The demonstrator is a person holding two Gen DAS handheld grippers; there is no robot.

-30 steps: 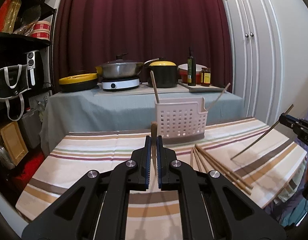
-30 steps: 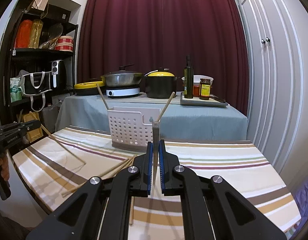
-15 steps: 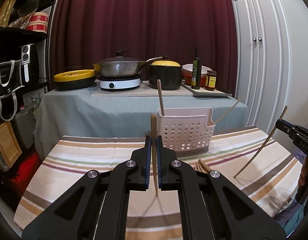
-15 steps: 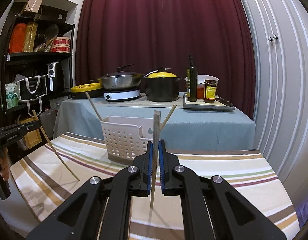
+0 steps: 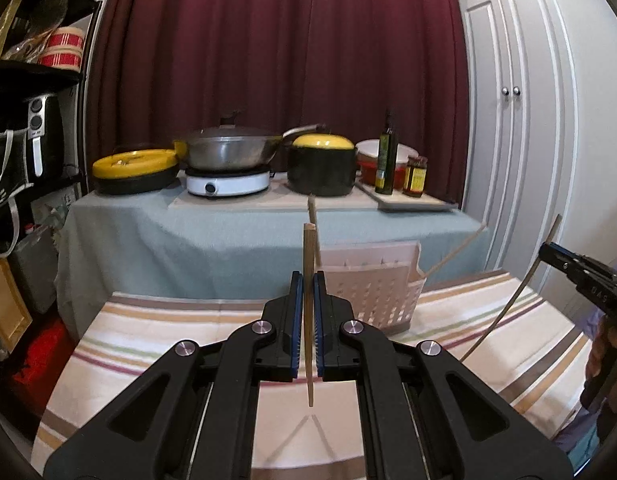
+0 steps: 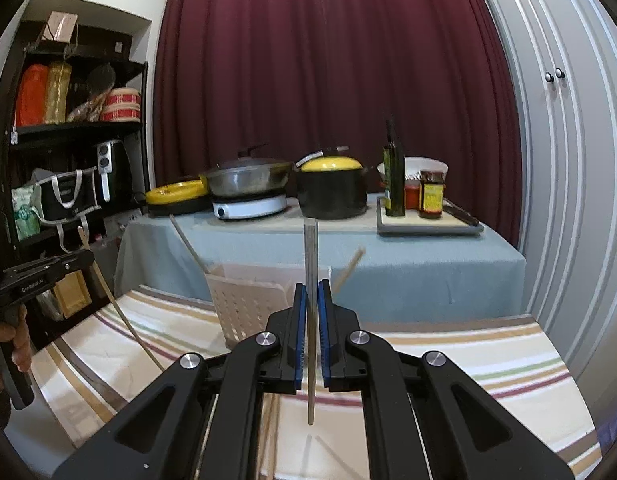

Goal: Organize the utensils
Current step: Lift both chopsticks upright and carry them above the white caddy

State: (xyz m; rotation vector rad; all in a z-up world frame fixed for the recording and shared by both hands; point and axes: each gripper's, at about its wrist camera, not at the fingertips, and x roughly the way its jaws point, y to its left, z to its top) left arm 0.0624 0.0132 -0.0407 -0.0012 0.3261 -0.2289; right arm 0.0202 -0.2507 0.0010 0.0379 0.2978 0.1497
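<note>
My left gripper [image 5: 308, 276] is shut on a wooden chopstick [image 5: 308, 248] that stands nearly upright, its tip hanging above the striped table [image 5: 156, 344]. Just behind and right of it is the white perforated basket [image 5: 372, 292], holding two leaning chopsticks [image 5: 456, 252]. My right gripper [image 6: 312, 290] is shut on a second chopstick [image 6: 310, 248], also upright above the cloth. In that view the basket [image 6: 248, 300] stands behind and to the left. Each gripper shows at the other view's edge, the right gripper [image 5: 548, 251] and the left gripper [image 6: 88, 258], each with its slanting stick.
A back table [image 5: 188, 240] carries a wok on an induction cooker [image 5: 228, 182], a yellow-lidded pot [image 5: 322, 168], an oil bottle [image 5: 386, 160] and a jar. Dark shelves [image 6: 68, 128] stand at the left, white cupboard doors [image 5: 516, 140] at the right. Loose chopsticks [image 6: 268, 432] lie under the right gripper.
Both grippers have risen with their chopsticks, whose tips have left the cloth. The sticks now stand steeper, and the basket sits lower in both views.
</note>
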